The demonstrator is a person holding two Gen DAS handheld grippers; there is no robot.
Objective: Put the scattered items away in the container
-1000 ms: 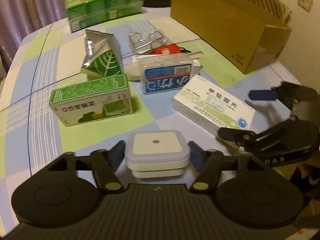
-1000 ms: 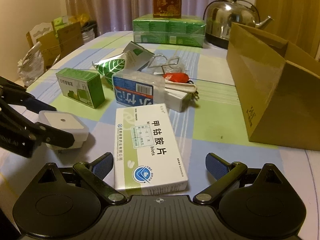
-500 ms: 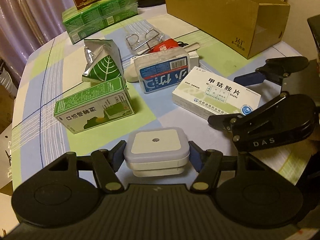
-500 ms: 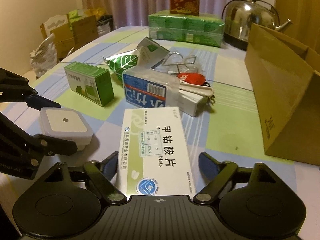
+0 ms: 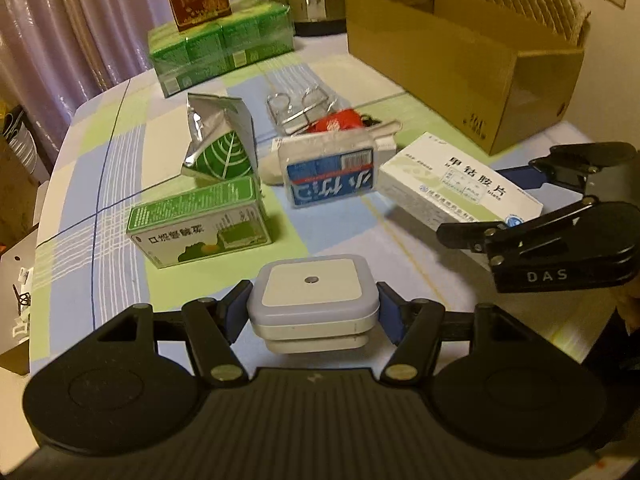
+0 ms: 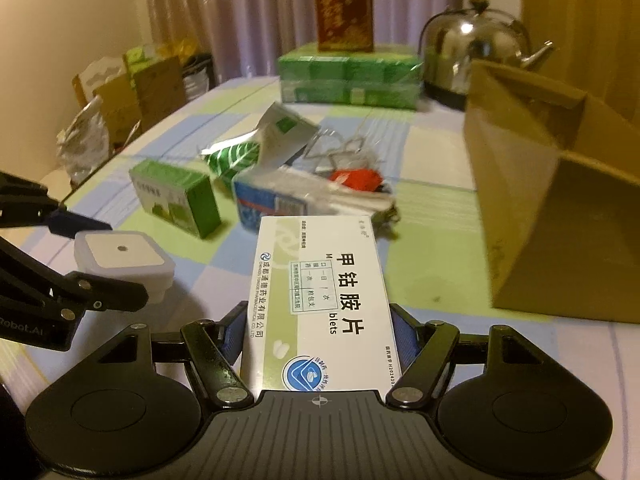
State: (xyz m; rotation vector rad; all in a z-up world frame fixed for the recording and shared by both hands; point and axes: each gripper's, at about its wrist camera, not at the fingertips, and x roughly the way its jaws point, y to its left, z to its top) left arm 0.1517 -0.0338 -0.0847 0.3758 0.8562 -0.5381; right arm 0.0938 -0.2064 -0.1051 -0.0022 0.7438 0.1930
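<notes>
Our long white-green cardboard medicine box (image 6: 320, 304) points straight ahead, right fingers (image 6: 404, 334) clamping it; left fingers (image 5: 236, 312) pinch the square white plastic night-light (image 5: 312, 304).

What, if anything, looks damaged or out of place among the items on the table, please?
The silver-and-green foil pouch behind the green box is torn open and crumpled, unlike the intact boxes. Nothing looks spilled.
</notes>
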